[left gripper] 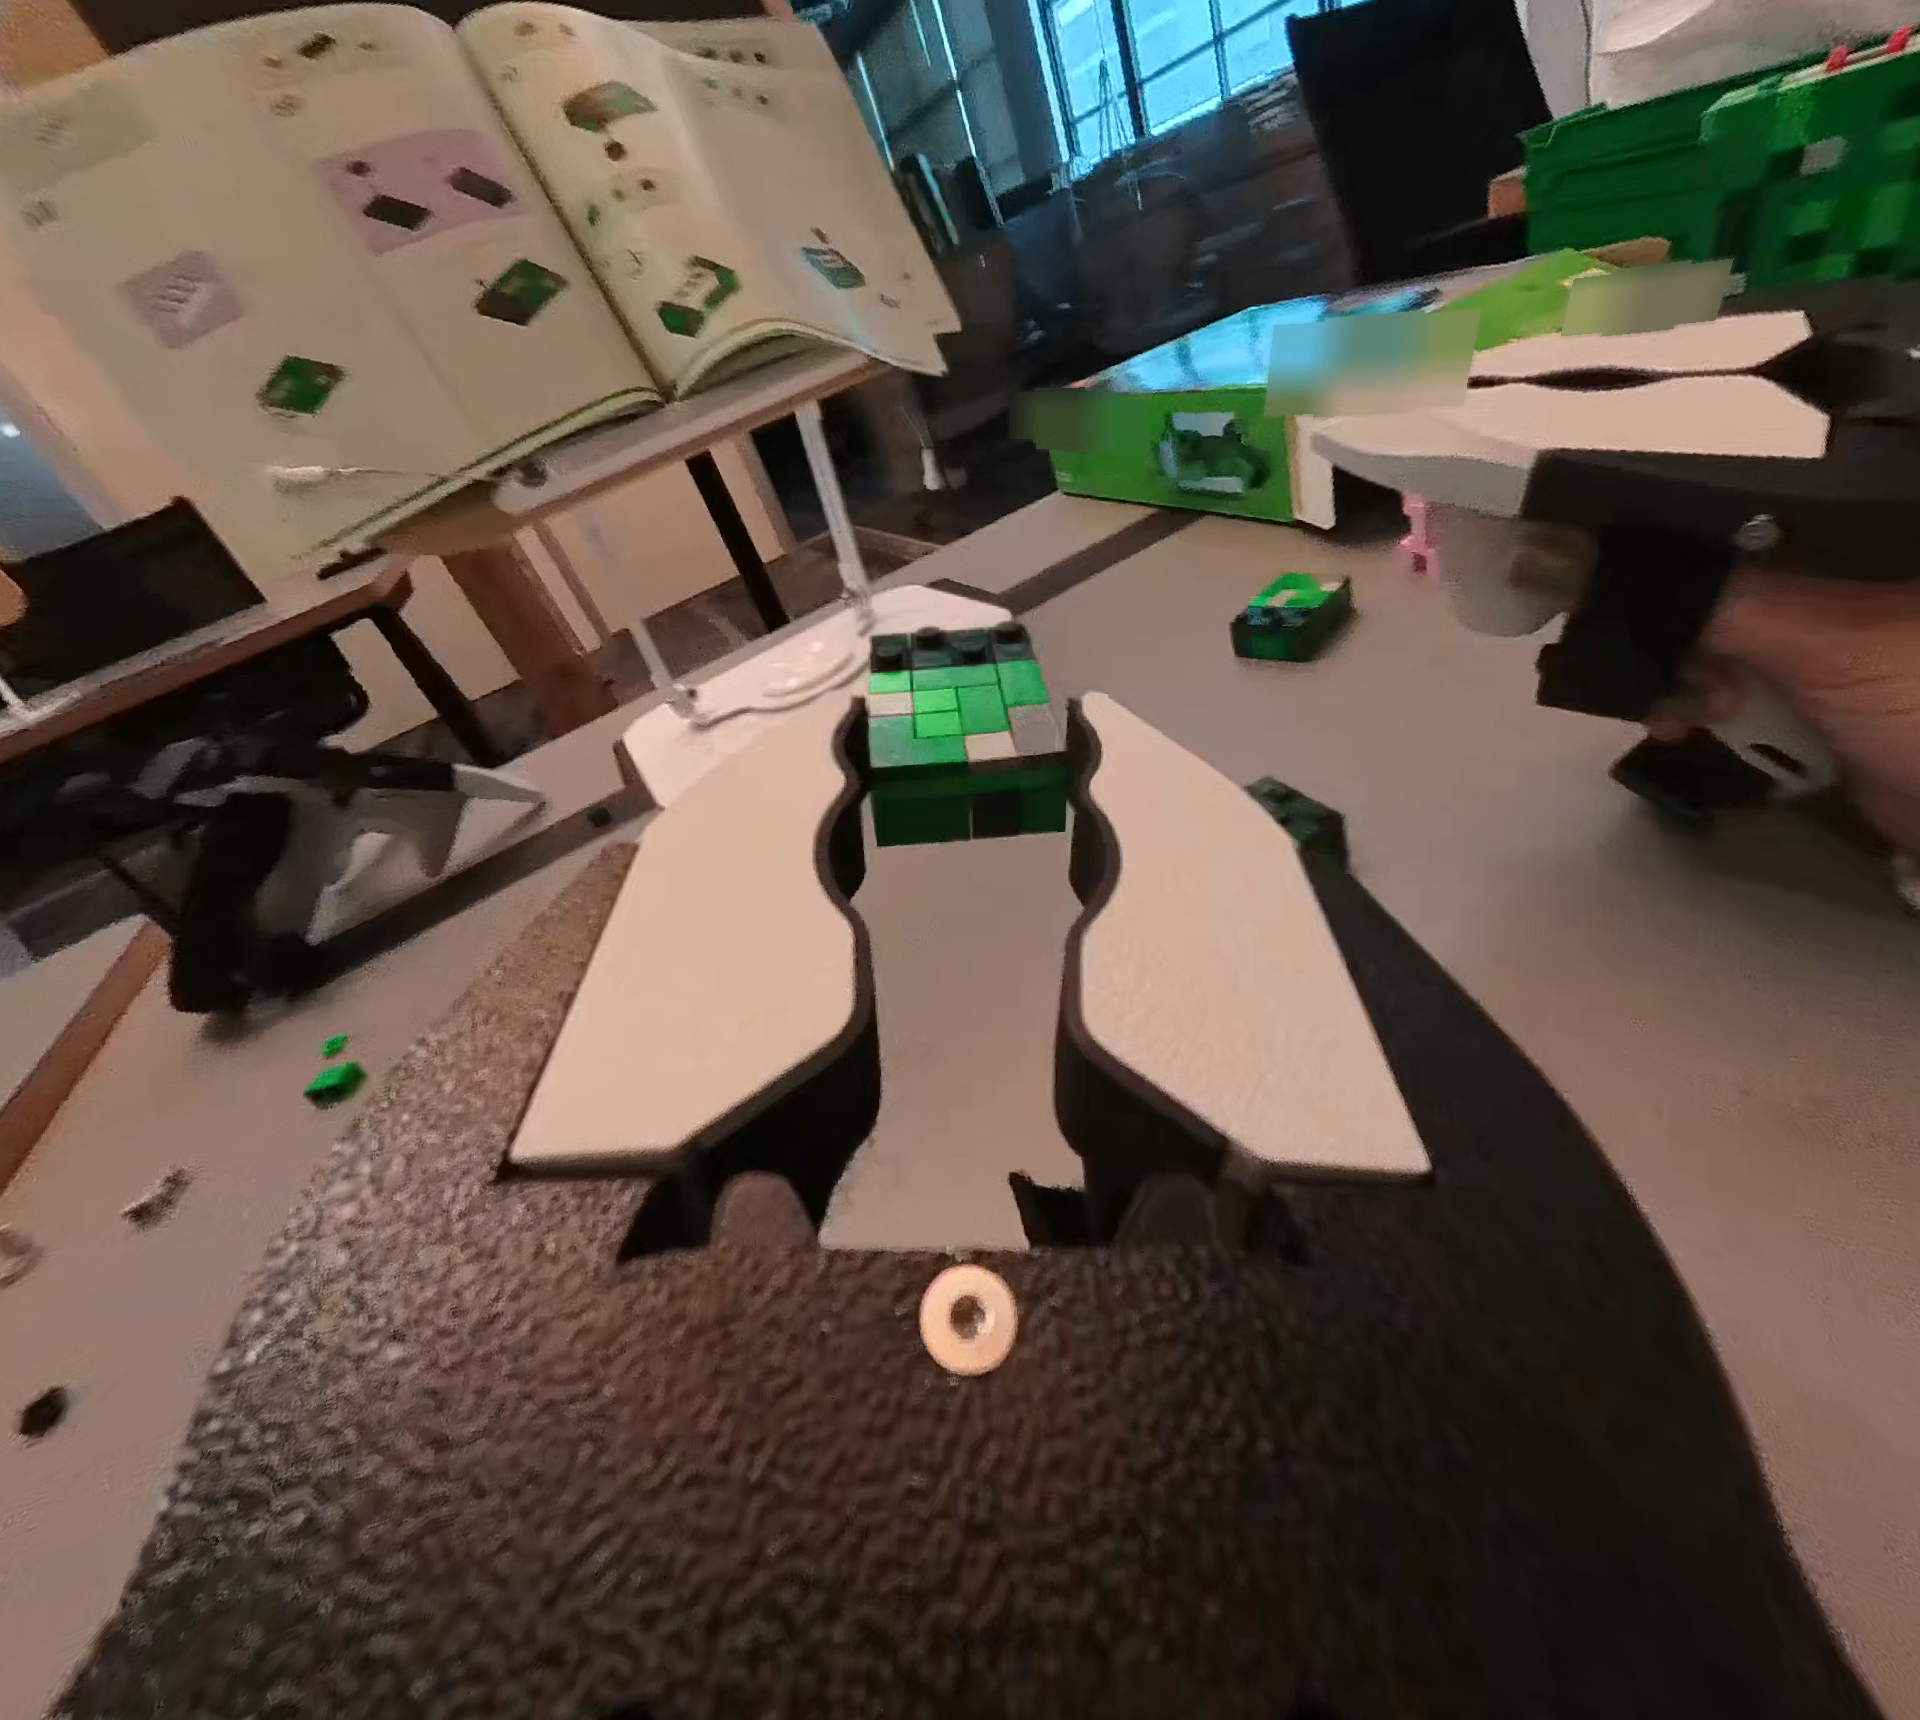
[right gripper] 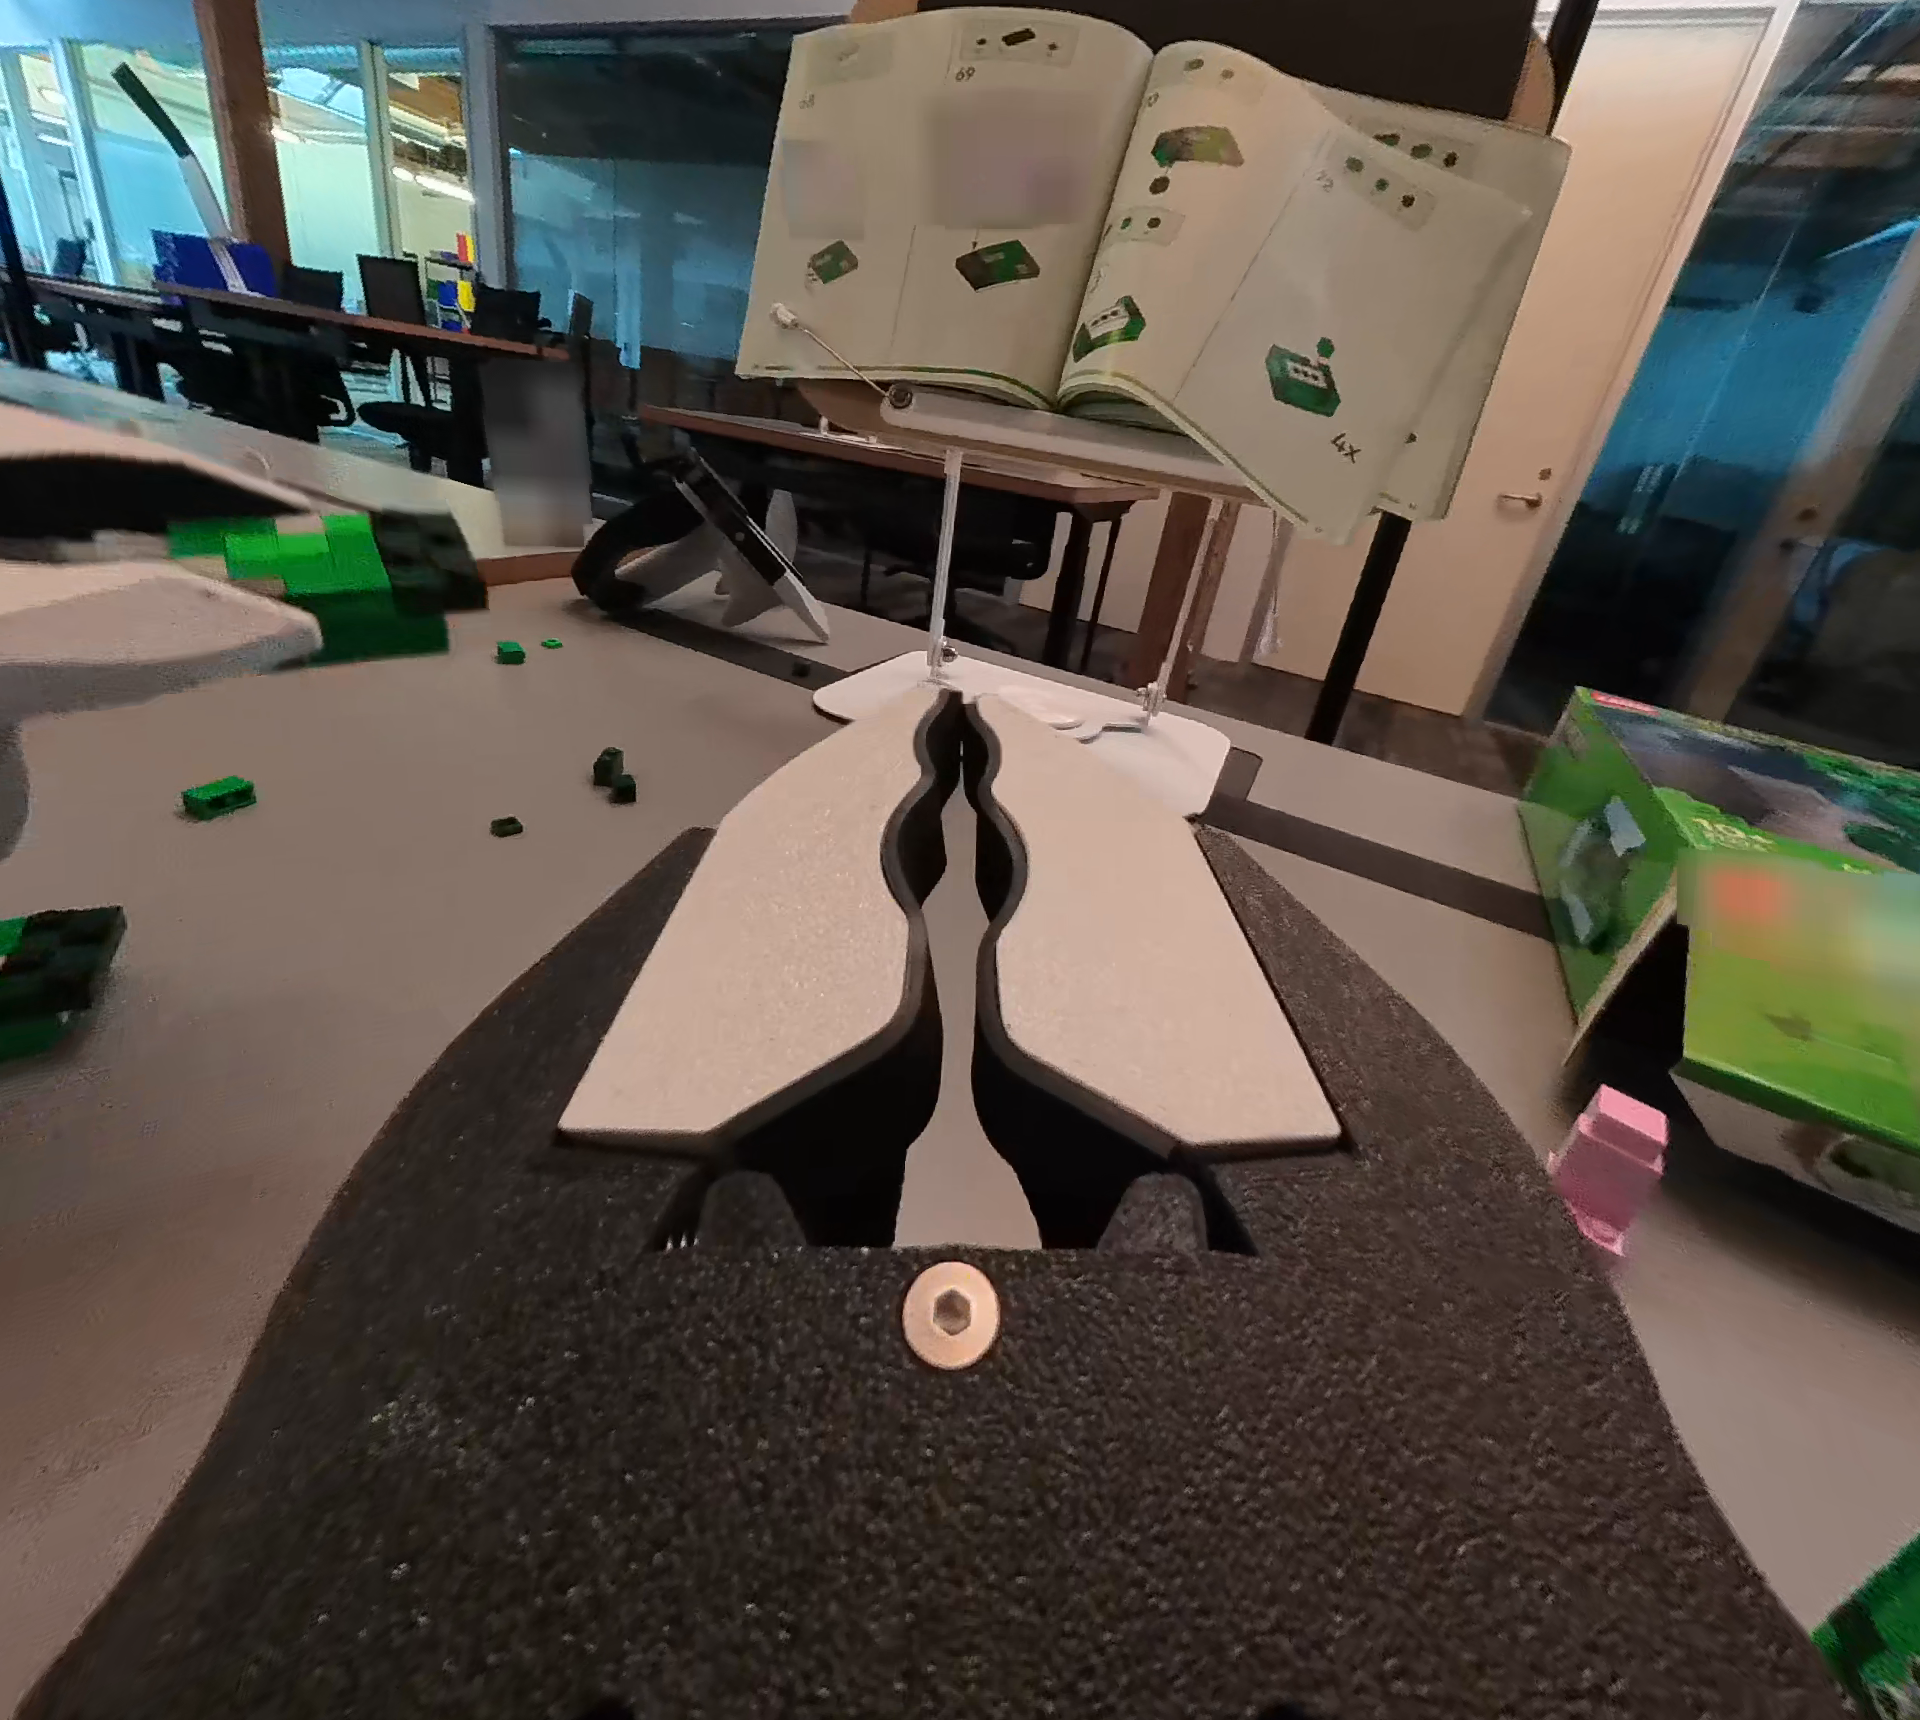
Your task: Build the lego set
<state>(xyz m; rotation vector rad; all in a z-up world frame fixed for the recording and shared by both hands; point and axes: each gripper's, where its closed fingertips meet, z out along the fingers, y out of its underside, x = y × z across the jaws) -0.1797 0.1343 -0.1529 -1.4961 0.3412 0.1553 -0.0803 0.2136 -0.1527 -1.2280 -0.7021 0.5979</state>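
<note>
My left gripper is shut on a green, black and grey lego block and holds it above the grey table. The block has black studs on its far end. It also shows in the right wrist view, at the left between the left gripper's white fingers. My right gripper is shut and empty, above the table and pointing at the booklet stand. It also shows in the left wrist view, at the right, held by a hand. A second green block lies on the table beyond.
An open instruction booklet rests on a white stand. Green lego boxes and a pink piece are at the right. Loose green bricks and a dark green assembly lie at the left. A spare gripper lies at the table's far edge. Spacing between my two grippers at the tips: around 12 cm. The pink piece is closer to my right gripper, around 20 cm from its tips; the left tips are 30 cm off.
</note>
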